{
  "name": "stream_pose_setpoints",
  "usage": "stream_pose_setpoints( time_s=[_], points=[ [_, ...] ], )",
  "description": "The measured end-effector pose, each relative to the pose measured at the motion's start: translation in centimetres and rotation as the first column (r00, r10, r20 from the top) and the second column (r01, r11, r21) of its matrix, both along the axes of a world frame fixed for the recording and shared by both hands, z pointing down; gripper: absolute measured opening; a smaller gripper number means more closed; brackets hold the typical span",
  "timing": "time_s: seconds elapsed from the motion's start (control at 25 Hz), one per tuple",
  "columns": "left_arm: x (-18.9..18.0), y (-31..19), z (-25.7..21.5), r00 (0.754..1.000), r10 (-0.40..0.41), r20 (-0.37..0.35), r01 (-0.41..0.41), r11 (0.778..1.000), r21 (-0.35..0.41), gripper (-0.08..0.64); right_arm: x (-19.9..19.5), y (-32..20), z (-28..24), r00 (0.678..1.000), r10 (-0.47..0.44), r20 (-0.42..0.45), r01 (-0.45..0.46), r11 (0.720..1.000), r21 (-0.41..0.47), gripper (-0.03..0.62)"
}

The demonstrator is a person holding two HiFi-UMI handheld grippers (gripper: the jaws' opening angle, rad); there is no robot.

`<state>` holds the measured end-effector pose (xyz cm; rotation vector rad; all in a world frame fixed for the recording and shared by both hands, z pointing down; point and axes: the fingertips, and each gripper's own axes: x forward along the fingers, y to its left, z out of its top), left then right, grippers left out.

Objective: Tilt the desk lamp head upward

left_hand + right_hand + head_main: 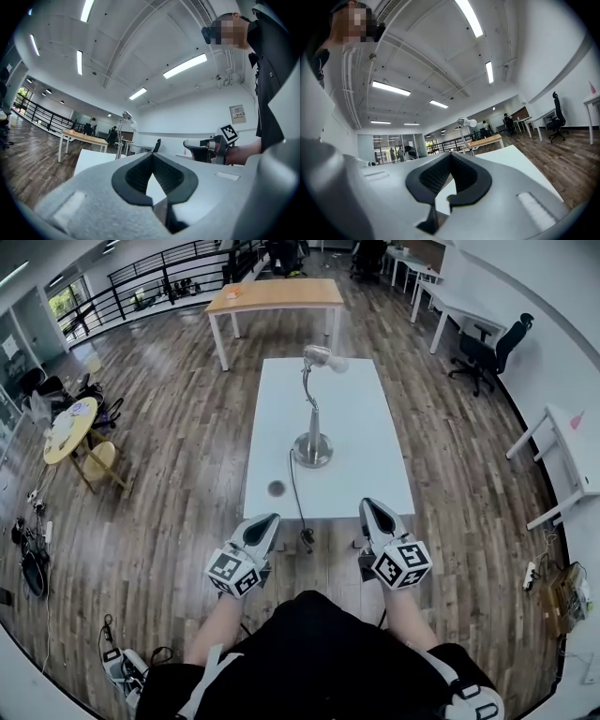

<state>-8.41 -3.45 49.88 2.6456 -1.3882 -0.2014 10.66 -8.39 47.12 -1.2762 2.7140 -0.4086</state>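
A silver desk lamp (313, 409) stands on a white table (347, 474); its round base (313, 449) sits mid-table and its head (323, 358) hangs at the far end of the thin stem. The lamp head (127, 116) shows small and far in the left gripper view, and the head (465, 123) likewise in the right gripper view. My left gripper (266, 522) hovers at the table's near edge, shut and empty. My right gripper (371, 509) is beside it at the near right edge, also shut on nothing. Both are well short of the lamp.
The lamp's black cable (297, 498) runs from the base over the near edge. A small dark disc (276, 487) lies on the table near left. A wooden table (276, 295) stands beyond, office chairs (487, 351) and white desks at right, a round yellow table (69, 428) at left.
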Motion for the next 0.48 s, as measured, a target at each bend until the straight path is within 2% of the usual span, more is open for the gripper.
stream_pose_setpoints(
  time_s=[0.48],
  points=[
    [-0.7, 0.3, 0.2, 0.999, -0.034, -0.026, 0.034, 0.999, 0.0, -0.002, 1.4, 0.6, 0.3, 1.0, 0.006, -0.027, -0.006, 1.0, 0.0, 0.003]
  ],
)
